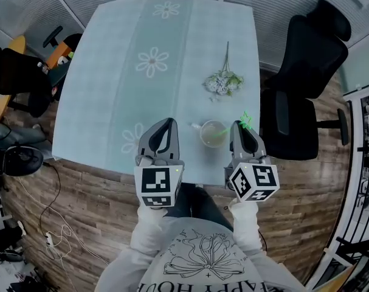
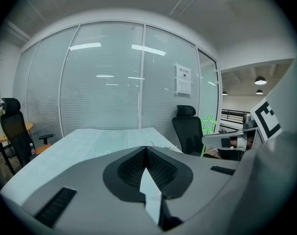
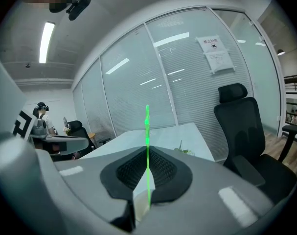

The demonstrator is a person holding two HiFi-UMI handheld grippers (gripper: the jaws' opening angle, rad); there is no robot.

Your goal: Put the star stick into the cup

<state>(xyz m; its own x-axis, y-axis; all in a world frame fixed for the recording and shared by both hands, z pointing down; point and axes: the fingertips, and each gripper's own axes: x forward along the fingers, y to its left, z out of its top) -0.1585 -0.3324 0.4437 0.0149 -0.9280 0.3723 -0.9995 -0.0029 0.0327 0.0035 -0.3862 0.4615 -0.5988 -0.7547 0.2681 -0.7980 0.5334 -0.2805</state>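
Observation:
A pale, see-through cup (image 1: 213,133) stands near the table's front edge, between my two grippers. My right gripper (image 1: 239,125) is just right of the cup and shut on the green star stick (image 3: 148,131). The thin stick runs up between the closed pads, with the star (image 1: 245,120) sticking out past the tips, edge-on in the right gripper view. In the left gripper view the star (image 2: 208,124) shows at the right. A faint green streak lies by the cup's right rim; I cannot tell what it is. My left gripper (image 1: 166,124) is left of the cup, shut (image 2: 146,149) and empty.
The table (image 1: 111,72) wears a light blue cloth with daisy prints. A sprig of white flowers (image 1: 223,81) lies behind the cup. A black office chair (image 1: 306,72) stands close to the table's right edge, other chairs (image 1: 20,72) at the left. Cables lie on the wooden floor.

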